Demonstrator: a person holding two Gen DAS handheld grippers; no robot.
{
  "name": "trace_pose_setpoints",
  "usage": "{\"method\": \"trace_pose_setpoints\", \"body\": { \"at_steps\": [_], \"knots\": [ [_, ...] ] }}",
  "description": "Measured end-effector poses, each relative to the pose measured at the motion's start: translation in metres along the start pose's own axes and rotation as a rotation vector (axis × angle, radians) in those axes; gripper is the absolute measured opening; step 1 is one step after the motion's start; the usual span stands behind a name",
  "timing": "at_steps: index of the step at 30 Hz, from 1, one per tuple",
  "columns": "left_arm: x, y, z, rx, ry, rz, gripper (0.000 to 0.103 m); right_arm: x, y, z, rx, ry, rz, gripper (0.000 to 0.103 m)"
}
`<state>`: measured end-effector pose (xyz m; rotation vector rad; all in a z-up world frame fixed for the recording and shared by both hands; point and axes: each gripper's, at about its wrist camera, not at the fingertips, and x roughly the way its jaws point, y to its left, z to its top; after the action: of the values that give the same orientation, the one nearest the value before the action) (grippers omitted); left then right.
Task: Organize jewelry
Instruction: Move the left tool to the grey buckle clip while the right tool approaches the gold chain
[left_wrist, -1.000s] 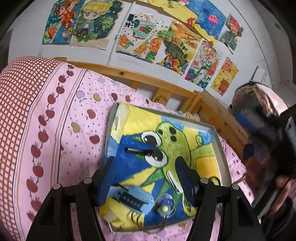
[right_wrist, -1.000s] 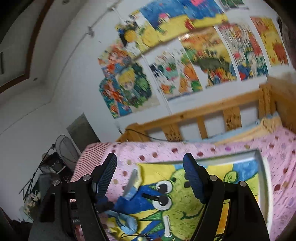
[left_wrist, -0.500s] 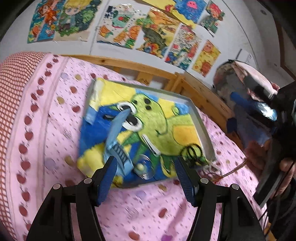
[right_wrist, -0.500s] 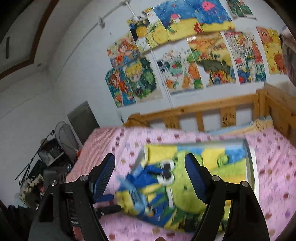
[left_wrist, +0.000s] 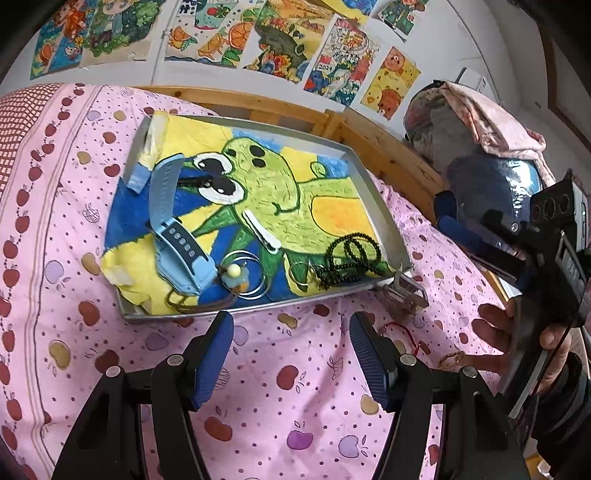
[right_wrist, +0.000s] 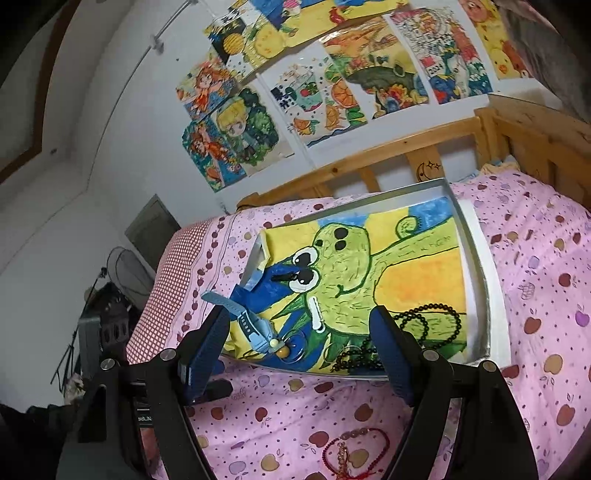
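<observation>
Red beaded bracelet (right_wrist: 354, 448) lies on the pink bed, outside the shallow metal tray (left_wrist: 384, 225); both tools (left_wrist: 291, 354) (right_wrist: 299, 350), spread and empty, probably fetch it next.

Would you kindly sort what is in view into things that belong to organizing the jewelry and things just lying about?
Job:
tray
black bead necklace
blue watch
red bracelet
white hair clip
silver buckle

Lying about:
wall drawings
clothes pile
fan

"2024" on a wall drawing (right_wrist: 436, 69) (small red tag)
</observation>
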<state>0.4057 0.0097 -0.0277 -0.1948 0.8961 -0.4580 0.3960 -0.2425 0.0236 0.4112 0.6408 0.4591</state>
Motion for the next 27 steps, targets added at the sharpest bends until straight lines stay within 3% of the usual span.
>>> {"method": "trace_pose_setpoints", "body": {
  "at_steps": [5,12,17,27],
  "knots": [
    [0.004,-0.005,-0.005,0.011,0.013,-0.012,0.063,-0.014,-0.005,-0.009,0.001,0.001,0.005,0.073],
    [0.008,-0.01,-0.005,0.015,0.018,-0.009,0.063,-0.014,-0.015,-0.012,0.01,0.04,-0.055,0.074],
    [0.004,-0.007,-0.005,-0.021,-0.007,0.021,0.08,-0.015,-0.017,-0.014,0.01,0.036,-0.067,0.095],
    [-0.008,-0.013,-0.007,-0.026,-0.033,0.059,0.096,-0.025,-0.015,-0.025,-0.036,0.1,-0.128,0.099]
  ]
}}
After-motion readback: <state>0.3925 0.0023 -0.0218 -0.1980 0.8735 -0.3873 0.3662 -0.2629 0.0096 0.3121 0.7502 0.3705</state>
